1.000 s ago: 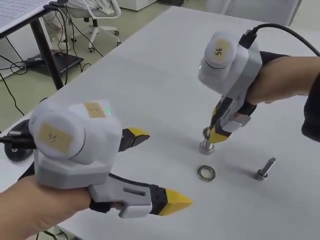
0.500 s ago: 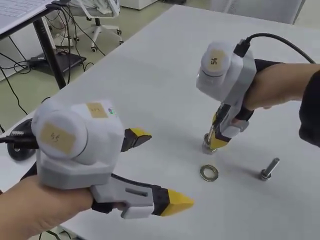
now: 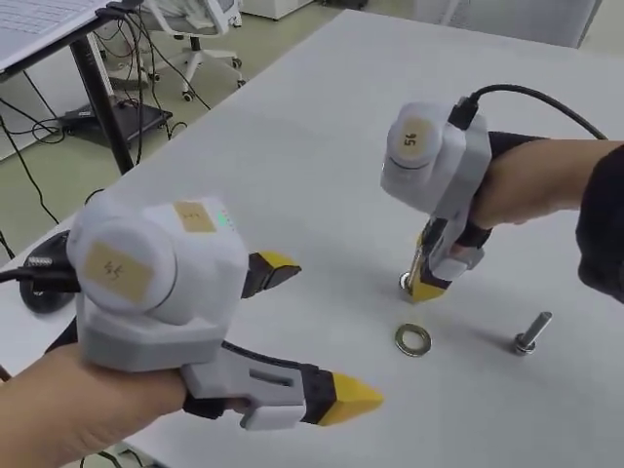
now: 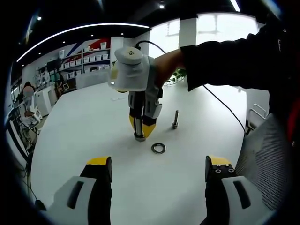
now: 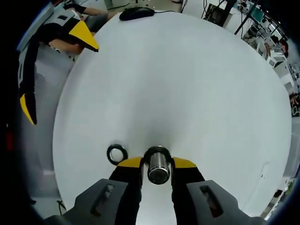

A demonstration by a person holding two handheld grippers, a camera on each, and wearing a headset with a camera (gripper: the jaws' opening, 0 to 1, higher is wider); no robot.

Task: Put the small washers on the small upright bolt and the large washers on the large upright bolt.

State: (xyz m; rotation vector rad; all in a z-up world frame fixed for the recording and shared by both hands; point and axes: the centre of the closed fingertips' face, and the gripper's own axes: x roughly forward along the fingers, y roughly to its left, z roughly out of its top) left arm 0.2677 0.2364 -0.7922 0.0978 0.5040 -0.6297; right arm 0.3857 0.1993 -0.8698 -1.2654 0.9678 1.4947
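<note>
Now, right gripper (image 3: 424,288): points straight down at the white table (image 3: 322,127), with its cable trailing off behind.
Right hand (image 3: 526,180): wraps the handle from the far side; a dark sleeve covers the forearm.
Right jaws: narrow, drawn in on either side of the large bolt (image 5: 158,171), and in the right gripper view they seem to touch its shaft.
Left gripper (image 3: 320,329): held level and low over the table's near-left edge, aimed toward the bolts.
Left hand (image 3: 78,409): grips the handle from below and behind.
Left jaws: spread wide with nothing between them.
Large bolt: one, upright well in from the table's edges, its lower end showing beside the right gripper's yellow tips.
Washer (image 3: 413,339): one, lying flat on the table near the large bolt, on the side toward the near edge and apart from it.
Small bolt (image 3: 527,334): one, standing upright on its head to the right of the washer, well clear of both grippers.
</note>
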